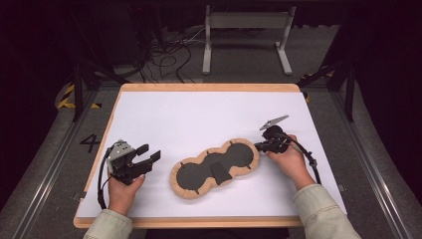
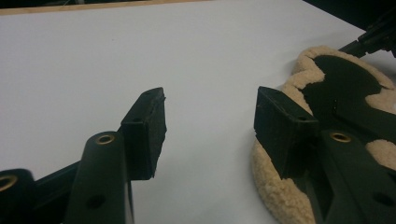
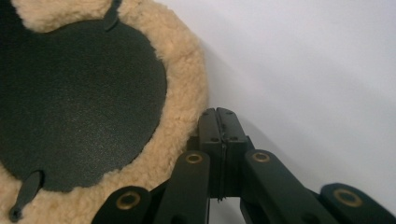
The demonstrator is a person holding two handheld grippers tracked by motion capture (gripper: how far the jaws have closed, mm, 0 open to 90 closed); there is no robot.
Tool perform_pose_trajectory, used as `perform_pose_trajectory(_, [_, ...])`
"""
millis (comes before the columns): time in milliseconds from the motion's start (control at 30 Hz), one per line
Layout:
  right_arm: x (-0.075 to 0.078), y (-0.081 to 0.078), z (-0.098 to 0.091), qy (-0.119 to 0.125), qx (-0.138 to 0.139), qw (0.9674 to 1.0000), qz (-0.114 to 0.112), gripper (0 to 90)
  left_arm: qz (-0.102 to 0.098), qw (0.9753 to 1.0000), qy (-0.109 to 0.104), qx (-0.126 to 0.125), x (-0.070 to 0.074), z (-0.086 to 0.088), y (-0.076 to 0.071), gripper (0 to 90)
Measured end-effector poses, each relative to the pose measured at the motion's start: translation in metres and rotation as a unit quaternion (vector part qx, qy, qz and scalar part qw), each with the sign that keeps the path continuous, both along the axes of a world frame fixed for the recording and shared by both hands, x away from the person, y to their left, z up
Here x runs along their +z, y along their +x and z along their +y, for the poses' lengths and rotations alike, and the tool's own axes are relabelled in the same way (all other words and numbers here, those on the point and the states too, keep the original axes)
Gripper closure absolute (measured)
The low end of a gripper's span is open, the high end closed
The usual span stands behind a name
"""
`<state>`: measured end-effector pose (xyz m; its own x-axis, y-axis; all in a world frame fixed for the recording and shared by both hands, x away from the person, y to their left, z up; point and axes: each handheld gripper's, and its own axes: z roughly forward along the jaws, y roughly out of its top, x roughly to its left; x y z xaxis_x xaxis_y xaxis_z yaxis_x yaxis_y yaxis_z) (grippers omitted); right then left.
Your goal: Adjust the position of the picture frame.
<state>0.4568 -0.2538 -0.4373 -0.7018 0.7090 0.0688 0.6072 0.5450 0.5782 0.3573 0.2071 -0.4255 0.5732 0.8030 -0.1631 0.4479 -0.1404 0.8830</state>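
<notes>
A peanut-shaped pad [image 1: 215, 168] of tan fleece with two black leather centres lies flat on the white table top [image 1: 199, 119]. My left gripper [image 1: 151, 152] is held low at the pad's left end, a little apart from it, with its jaws open and nothing between them. In the left gripper view the open gripper [image 2: 210, 112] points past the fleece rim [image 2: 280, 196]. My right gripper [image 1: 258, 146] is at the pad's right end. In the right gripper view that gripper [image 3: 219, 114] has its jaws pressed together, right beside the fleece [image 3: 180, 79], with nothing gripped.
The white sheet covers a wooden board whose edge [image 1: 209, 87] shows at the back. Beyond it on the floor stand a grey metal frame [image 1: 246, 35] and loose cables [image 1: 169, 55]. Bare white surface lies behind the pad.
</notes>
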Motion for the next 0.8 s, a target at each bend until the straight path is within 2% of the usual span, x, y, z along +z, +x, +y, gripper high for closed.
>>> perform_pose_trajectory(133, [0.000, -0.008, -0.004, 0.019, -0.021, 0.9994, -0.022, 90.0, 0.009, 0.9998, -0.007, -0.017, 0.002, -0.002, -0.002, 52.1])
perform_pose_trajectory(167, [0.006, -0.015, -0.005, 0.021, -0.030, 0.9983, -0.045, 90.0, 0.013, 0.9993, -0.008, -0.035, 0.004, -0.005, -0.004, 61.7])
perform_pose_trajectory(200, [0.006, -0.015, -0.005, 0.021, -0.030, 0.9983, -0.045, 90.0, 0.013, 0.9993, -0.008, -0.035, 0.004, -0.005, -0.004, 65.7])
perform_pose_trajectory(233, [0.014, -0.024, -0.005, 0.025, -0.028, 0.9969, -0.068, 89.4, 0.009, 0.9979, 0.005, -0.064, 0.008, -0.011, -0.008, 70.8])
perform_pose_trajectory(367, [0.026, -0.040, -0.002, 0.052, -0.017, 0.9945, -0.089, 87.8, 0.008, 0.9940, 0.024, -0.106, 0.015, -0.024, -0.017, 83.4])
perform_pose_trajectory(433, [0.030, -0.046, 0.003, 0.032, -0.001, 0.9950, -0.095, 87.1, 0.002, 0.9911, 0.035, -0.129, 0.021, -0.031, -0.022, 88.2])
perform_pose_trajectory(500, [0.033, -0.050, 0.004, 0.032, 0.003, 0.9945, -0.099, 86.9, 0.007, 0.9889, 0.037, -0.144, 0.025, -0.037, -0.025, 89.9])
perform_pose_trajectory(533, [0.034, -0.050, 0.004, 0.034, 0.005, 0.9947, -0.097, 86.8, 0.012, 0.9860, 0.035, -0.163, 0.027, -0.039, -0.026, 90.0])
perform_pose_trajectory(600, [0.035, -0.051, 0.002, 0.036, 0.003, 0.9948, -0.096, 86.8, 0.022, 0.9817, 0.038, -0.185, 0.030, -0.045, -0.028, 90.0])
perform_pose_trajectory(667, [0.037, -0.052, -0.002, 0.040, -0.003, 0.9949, -0.093, 86.8, 0.034, 0.9749, 0.053, -0.214, 0.031, -0.051, -0.029, 90.0])
perform_pose_trajectory(700, [0.038, -0.053, -0.004, 0.043, -0.006, 0.9947, -0.093, 86.8, 0.040, 0.9706, 0.068, -0.227, 0.032, -0.056, -0.030, 90.0])
perform_pose_trajectory(733, [0.039, -0.053, -0.006, 0.046, -0.012, 0.9947, -0.092, 86.8, 0.045, 0.9677, 0.077, -0.236, 0.032, -0.060, -0.031, 90.0])
perform_pose_trajectory(800, [0.040, -0.054, -0.009, 0.048, -0.014, 0.9945, -0.092, 86.8, 0.059, 0.9599, 0.096, -0.257, 0.030, -0.067, -0.032, 90.0])
